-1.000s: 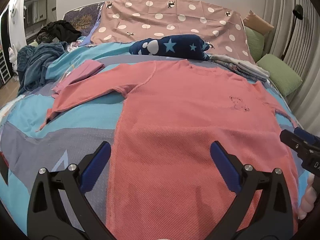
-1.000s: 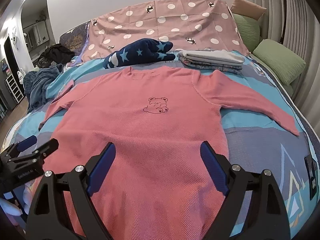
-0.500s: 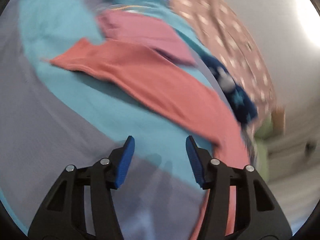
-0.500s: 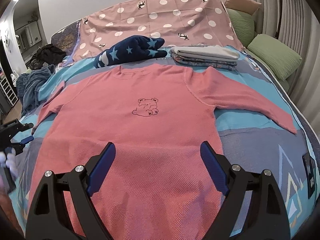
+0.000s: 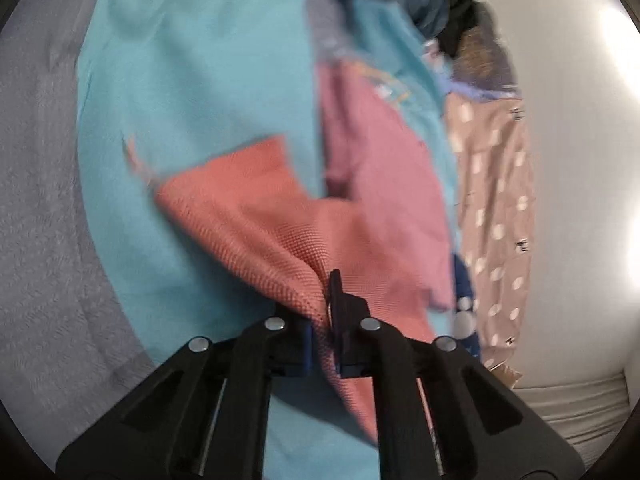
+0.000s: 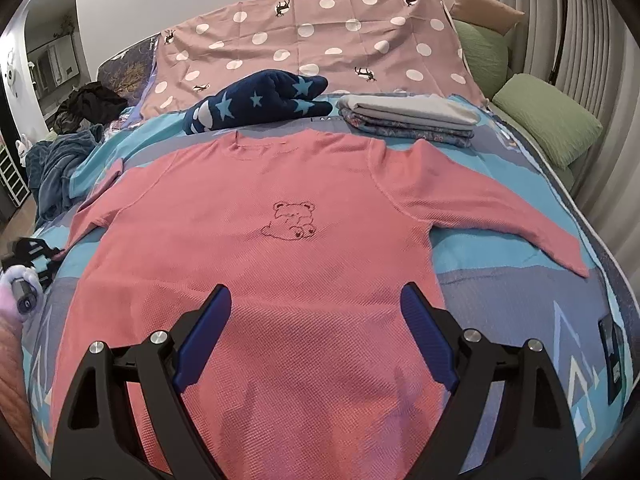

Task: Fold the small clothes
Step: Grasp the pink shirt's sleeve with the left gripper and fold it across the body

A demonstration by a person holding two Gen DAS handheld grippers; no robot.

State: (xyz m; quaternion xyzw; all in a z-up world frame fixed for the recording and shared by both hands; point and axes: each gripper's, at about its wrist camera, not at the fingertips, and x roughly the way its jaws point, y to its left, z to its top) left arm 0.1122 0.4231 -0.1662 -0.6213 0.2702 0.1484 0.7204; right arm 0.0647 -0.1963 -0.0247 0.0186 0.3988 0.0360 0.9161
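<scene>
Left wrist view: the left gripper (image 5: 320, 344) is clenched on a bunched fold of the sleeve (image 5: 256, 216); its jaws have just been closing, with the coral fabric pinched between them. Only a narrow pleat is caught, so it may slip out if it is pulled hard or fast across the bed (image 5: 192, 80). The cuff end hangs free beyond the jaws and may double under when the sleeve is laid over the body. A separate pink cloth (image 5: 380, 160) lies just beyond and could be dragged along.

In the right wrist view, the right gripper (image 6: 316, 340) is seen released, its jaws spread wide above the lower body of the shirt (image 6: 260, 272), with nothing held. If the body is left unpinned, the whole shirt may shift with the pull.

The pinch itself is shown only in the left view. The full shirt, spread flat with the other sleeve out, and the folded stack (image 6: 408, 118) behind it are shown only in the right view.
</scene>
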